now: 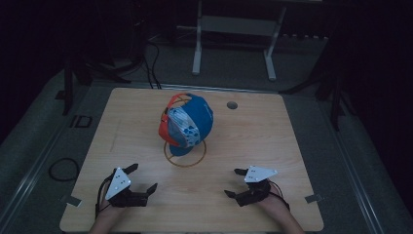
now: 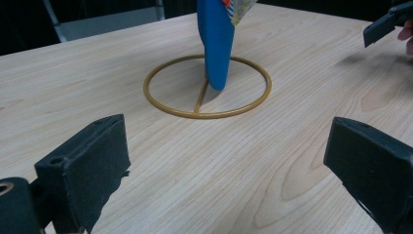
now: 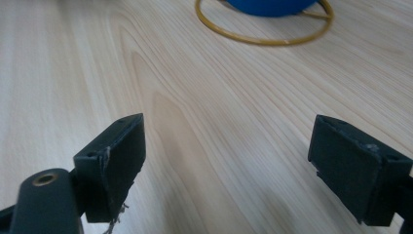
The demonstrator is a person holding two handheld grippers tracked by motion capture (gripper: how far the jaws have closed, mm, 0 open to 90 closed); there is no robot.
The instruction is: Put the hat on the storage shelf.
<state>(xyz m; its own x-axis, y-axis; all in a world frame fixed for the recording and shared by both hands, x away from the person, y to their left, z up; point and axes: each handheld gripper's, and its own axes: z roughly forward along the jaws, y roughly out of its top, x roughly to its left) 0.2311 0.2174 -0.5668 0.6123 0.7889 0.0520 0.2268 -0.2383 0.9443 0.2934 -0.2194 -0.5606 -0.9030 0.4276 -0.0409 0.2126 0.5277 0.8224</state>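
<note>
**Both grippers held open near the table edge, cap on its stand beyond**

Nearest the camera, the left gripper [image 1: 143,178] and the right gripper [image 1: 233,182] are held by a person's hands just above the near part of the wooden table [image 1: 272,131], the left one at the near left and the right one at the near right, well apart from each other. The jaws of each are spread wide, and nothing is gripped between them; bare wood grain is seen between the black pads [image 2: 87,168] in the left gripper view and likewise in the right gripper view. A grey three-cornered plate is carried on top of each gripper.

Farther off, around the middle of the table, a baseball cap [image 1: 186,122] in blue, orange and a pale patterned panel is seen perched upright on a wire stand, whose gold ring base [image 2: 207,86] lies flat on the wood. In the left gripper view the cap's blue brim [image 2: 215,41] is seen pointing down into the ring. The cap is apart from both grippers and lies between them, farther from the person. A small round hole [image 1: 232,105] is set in the table at the far right of the cap.
</note>
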